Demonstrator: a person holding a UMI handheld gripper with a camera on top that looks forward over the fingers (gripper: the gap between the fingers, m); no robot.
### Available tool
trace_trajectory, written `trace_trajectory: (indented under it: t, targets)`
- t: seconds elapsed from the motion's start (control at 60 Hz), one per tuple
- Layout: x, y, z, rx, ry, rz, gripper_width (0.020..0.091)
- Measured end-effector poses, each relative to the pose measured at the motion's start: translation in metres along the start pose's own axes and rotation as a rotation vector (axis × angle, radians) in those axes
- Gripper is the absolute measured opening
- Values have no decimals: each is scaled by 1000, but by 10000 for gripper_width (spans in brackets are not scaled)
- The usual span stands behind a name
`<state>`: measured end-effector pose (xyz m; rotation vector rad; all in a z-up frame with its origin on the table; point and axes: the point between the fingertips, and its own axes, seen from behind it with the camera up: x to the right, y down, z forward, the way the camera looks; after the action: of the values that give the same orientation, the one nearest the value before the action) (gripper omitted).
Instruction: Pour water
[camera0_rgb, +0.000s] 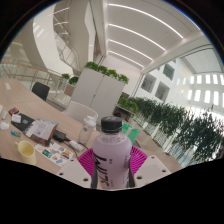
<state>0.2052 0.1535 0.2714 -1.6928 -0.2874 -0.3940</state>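
Your gripper (110, 170) is pinching the capped water bottle (110, 155) by its body, both pink pads pressed to its sides, lifted above the cluttered table (25, 105). Its thin plastic likely flexes and slips, so hold mid-body. There's open room ahead toward the planters (175, 120).

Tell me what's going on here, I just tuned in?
A person's handheld tongs are clamped on a clear plastic bottle with a white cap, both pink pads pressing its sides. The bottle is held upright, raised above a long wooden table strewn with small items, including a yellow cup. No pouring has started. A row of green plants lines the bright hall beyond.
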Motion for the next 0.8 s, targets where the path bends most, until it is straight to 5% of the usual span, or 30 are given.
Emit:
trace_trajectory:
  t: [0.133, 0.267, 0.4, 0.467, 0.533, 0.683, 0.8]
  targets:
    - [-70, -66, -2, 30, 13, -527, 421]
    - [-181, -43, 30, -8, 3, -1140, 421]
    - [-220, 1, 52, -88, -67, -1659, 421]
    - [-244, 6, 39, -58, -100, -1898, 422]
    - [-259, 5, 54, -20, -156, -2021, 421]
    - [-263, 6, 59, -59, -179, -2037, 424]
    - [-268, -12, 61, -36, -174, -1747, 424]
